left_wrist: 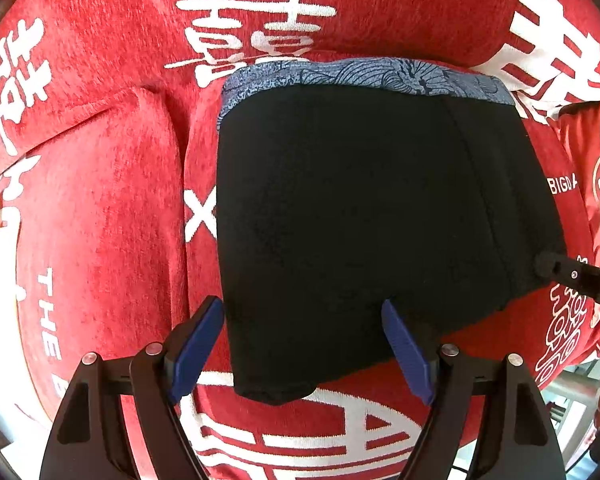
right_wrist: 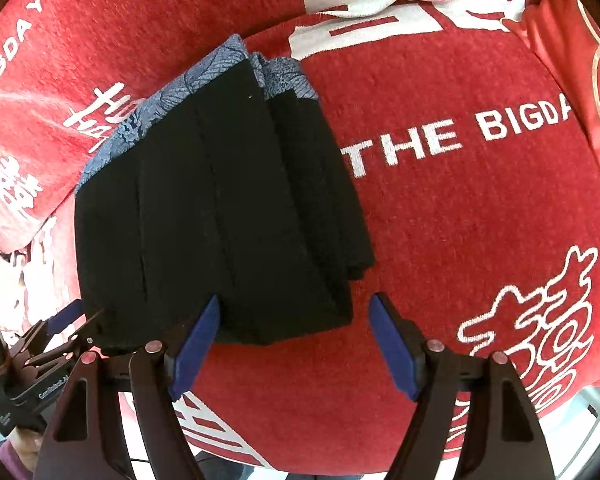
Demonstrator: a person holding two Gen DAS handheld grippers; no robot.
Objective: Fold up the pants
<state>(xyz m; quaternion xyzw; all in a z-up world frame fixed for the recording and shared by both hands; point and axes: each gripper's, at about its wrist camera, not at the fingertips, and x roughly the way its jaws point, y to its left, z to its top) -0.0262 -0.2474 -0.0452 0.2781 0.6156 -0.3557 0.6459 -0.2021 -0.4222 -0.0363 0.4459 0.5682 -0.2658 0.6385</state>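
Note:
Black shorts (left_wrist: 360,216) with a blue patterned waistband (left_wrist: 364,74) lie folded in layers on the red blanket; they also show in the right wrist view (right_wrist: 228,208). My left gripper (left_wrist: 304,312) is open at the near hem, its blue fingers (left_wrist: 198,344) on either side of the lower left corner, holding nothing. My right gripper (right_wrist: 294,308) is open at the near right corner of the folded stack, empty. The right gripper's tip shows at the shorts' right edge in the left wrist view (left_wrist: 572,276). The left gripper shows at lower left in the right wrist view (right_wrist: 60,328).
A red blanket (right_wrist: 480,220) with white characters and "THE BIGDAY" lettering covers the whole surface. A raised fold of it (left_wrist: 156,128) lies left of the shorts. The blanket's near edge drops off over a pale floor (left_wrist: 572,392).

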